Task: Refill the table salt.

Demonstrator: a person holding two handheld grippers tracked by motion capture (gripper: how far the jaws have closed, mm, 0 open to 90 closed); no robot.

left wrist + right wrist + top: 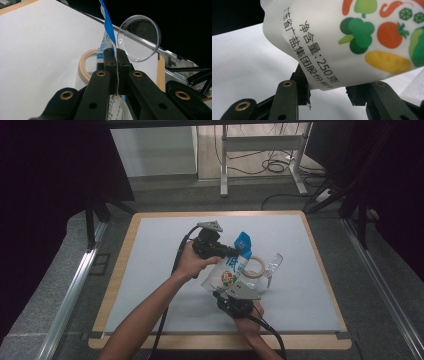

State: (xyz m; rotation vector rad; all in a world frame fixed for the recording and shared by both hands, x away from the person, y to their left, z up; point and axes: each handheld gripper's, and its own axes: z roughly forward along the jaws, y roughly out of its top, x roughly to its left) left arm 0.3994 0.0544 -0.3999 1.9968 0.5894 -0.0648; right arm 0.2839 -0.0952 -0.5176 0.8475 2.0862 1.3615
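Pinching the pouch's [108, 35] blue top edge, left gripper [116, 58] jaws were closed flat | right gripper [327, 92] jaws straddled its bottom corner, seemingly gripping | pouch mid-table [150, 270], wooden ring [258, 267] at 3 o'clock | left gripper view revealed a clear disc [139, 38].

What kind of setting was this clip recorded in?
Probably a lab or recording workspace rather than a home. A wood-edged table with a plain grey mat sits between dark curtains, loose cables lie on the floor by a desk frame behind it, and each hand works a hand-held gripper on a printed pouch.
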